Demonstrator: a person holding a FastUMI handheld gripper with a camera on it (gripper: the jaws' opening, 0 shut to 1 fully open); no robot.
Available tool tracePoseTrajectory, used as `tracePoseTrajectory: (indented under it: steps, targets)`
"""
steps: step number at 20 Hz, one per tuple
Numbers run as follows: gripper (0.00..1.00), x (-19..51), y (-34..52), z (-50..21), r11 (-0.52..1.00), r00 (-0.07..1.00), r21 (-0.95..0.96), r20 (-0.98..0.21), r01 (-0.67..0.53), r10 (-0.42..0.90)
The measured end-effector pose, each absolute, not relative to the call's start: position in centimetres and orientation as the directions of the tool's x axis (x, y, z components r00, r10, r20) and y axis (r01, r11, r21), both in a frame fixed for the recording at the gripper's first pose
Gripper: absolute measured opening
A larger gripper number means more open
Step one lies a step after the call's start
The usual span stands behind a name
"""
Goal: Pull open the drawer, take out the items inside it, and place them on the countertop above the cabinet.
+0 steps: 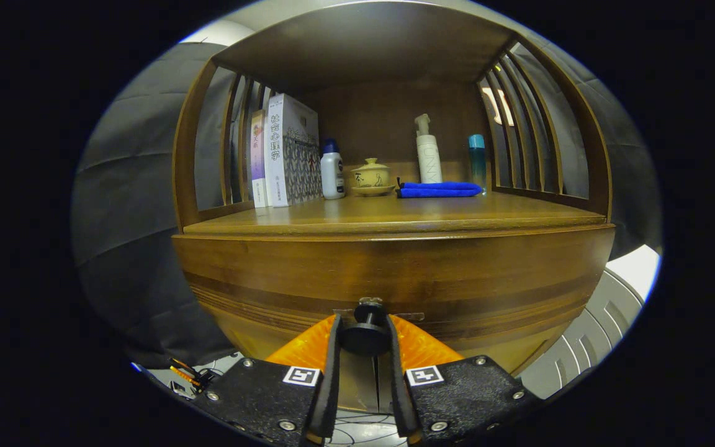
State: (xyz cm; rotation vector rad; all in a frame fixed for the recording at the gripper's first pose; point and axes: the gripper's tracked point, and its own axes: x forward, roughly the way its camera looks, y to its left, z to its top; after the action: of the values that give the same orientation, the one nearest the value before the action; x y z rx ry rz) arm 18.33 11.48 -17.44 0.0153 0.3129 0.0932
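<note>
A wooden cabinet fills the scene. Its drawer front [395,273] curves across right ahead of me, and a round dark knob [367,332] sticks out of its lower middle. My gripper [365,335] is shut on that knob, one finger pressing each side of it. The drawer's inside is hidden behind the front panel. Above the drawer lies the wooden countertop [395,214], roofed by a shelf and fenced by slatted sides.
At the back of the countertop stand books [286,152], a small white bottle [332,171], a lidded yellow cup on a saucer [371,177], a folded blue cloth [438,189], a tall pump bottle [427,152] and a blue-capped bottle [476,158]. Its front half is bare wood.
</note>
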Motion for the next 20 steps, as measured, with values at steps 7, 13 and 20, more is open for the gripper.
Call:
tracePoseTrajectory:
  steps: [7, 13, 20]
  targets:
    - [0.36, 15.6, 11.6, -17.2, 0.996, 0.948, 0.016, -0.307, -0.082, 0.083]
    - [0.36, 12.6, 11.8, -17.0, 0.996, 0.95, -0.005, -0.301, -0.091, 0.085]
    - [0.36, 9.4, 12.0, -16.9, 0.994, 0.951, -0.026, -0.296, -0.102, 0.09]
